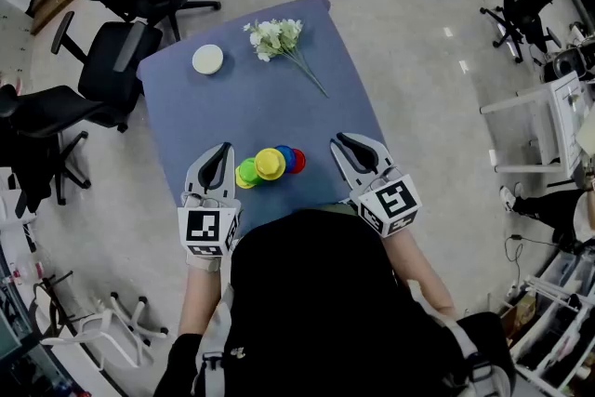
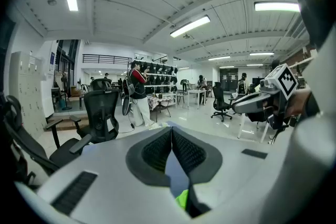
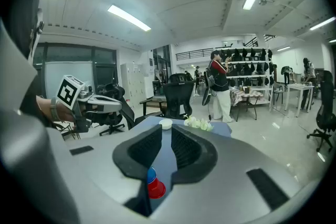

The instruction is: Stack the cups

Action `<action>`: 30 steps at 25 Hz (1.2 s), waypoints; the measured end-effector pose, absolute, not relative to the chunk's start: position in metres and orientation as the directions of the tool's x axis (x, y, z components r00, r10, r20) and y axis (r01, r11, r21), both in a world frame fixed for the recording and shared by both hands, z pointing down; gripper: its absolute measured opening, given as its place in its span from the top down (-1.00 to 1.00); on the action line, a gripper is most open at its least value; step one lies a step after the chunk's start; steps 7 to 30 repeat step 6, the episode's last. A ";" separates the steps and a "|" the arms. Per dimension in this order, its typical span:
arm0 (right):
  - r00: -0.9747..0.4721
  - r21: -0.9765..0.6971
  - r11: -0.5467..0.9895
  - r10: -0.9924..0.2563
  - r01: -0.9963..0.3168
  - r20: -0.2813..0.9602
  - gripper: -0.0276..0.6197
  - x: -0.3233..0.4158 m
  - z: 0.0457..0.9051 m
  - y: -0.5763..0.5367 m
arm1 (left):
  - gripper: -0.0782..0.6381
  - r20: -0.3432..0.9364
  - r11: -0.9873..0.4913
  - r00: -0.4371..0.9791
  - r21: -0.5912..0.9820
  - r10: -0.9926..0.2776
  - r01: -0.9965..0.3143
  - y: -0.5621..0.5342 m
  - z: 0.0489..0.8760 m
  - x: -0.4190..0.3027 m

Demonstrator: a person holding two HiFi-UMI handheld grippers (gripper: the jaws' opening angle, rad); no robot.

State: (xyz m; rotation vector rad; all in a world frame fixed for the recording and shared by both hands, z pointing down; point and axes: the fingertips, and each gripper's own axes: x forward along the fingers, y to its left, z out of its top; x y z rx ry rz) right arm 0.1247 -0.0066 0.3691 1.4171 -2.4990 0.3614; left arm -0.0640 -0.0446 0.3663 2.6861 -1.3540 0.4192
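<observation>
Centrally, round glossy cups (image 1: pixel 270 165) cluster on blue tabletop (image 1: pixel 279 112).

No text, label, brand, number or sign can be read.

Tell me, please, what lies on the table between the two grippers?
In the head view, a tight row of cups sits there: green cup, yellow cup, blue cup, red cup, from the left gripper toward the right gripper.

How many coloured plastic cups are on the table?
4, clustered at the blue table's near edge: green cup, yellow cup, blue cup, red cup. Others may hide nested.
</observation>
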 end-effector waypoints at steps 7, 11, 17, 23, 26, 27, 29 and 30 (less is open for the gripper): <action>-0.510 -0.103 0.507 -0.793 -0.856 0.333 0.71 0.119 0.371 -0.006 | 0.75 0.297 -0.595 0.562 -0.026 -0.772 -0.803 -0.044 0.369 -0.067; -0.510 -0.103 0.507 -0.793 -0.856 0.333 0.71 0.119 0.371 -0.006 | 0.75 0.297 -0.595 0.562 -0.026 -0.772 -0.803 -0.044 0.369 -0.067; -0.510 -0.103 0.507 -0.793 -0.856 0.333 0.71 0.119 0.371 -0.006 | 0.75 0.297 -0.595 0.562 -0.026 -0.772 -0.803 -0.044 0.369 -0.067; -0.510 -0.103 0.507 -0.793 -0.856 0.333 0.71 0.119 0.371 -0.006 | 0.75 0.297 -0.595 0.562 -0.026 -0.772 -0.803 -0.044 0.369 -0.067; -0.510 -0.103 0.507 -0.793 -0.856 0.333 0.71 0.119 0.371 -0.006 | 0.75 0.297 -0.595 0.562 -0.026 -0.772 -0.803 -0.044 0.369 -0.067; -0.510 -0.103 0.507 -0.793 -0.856 0.333 0.71 0.119 0.371 -0.006 | 0.75 0.297 -0.595 0.562 -0.026 -0.772 -0.803 -0.044 0.369 -0.067; -0.510 -0.103 0.507 -0.793 -0.856 0.333 0.71 0.119 0.371 -0.006 | 0.75 0.297 -0.595 0.562 -0.026 -0.772 -0.803 -0.044 0.369 -0.067; -0.510 -0.103 0.507 -0.793 -0.856 0.333 0.71 0.119 0.371 -0.006 | 0.75 0.297 -0.595 0.562 -0.026 -0.772 -0.803 -0.044 0.369 -0.067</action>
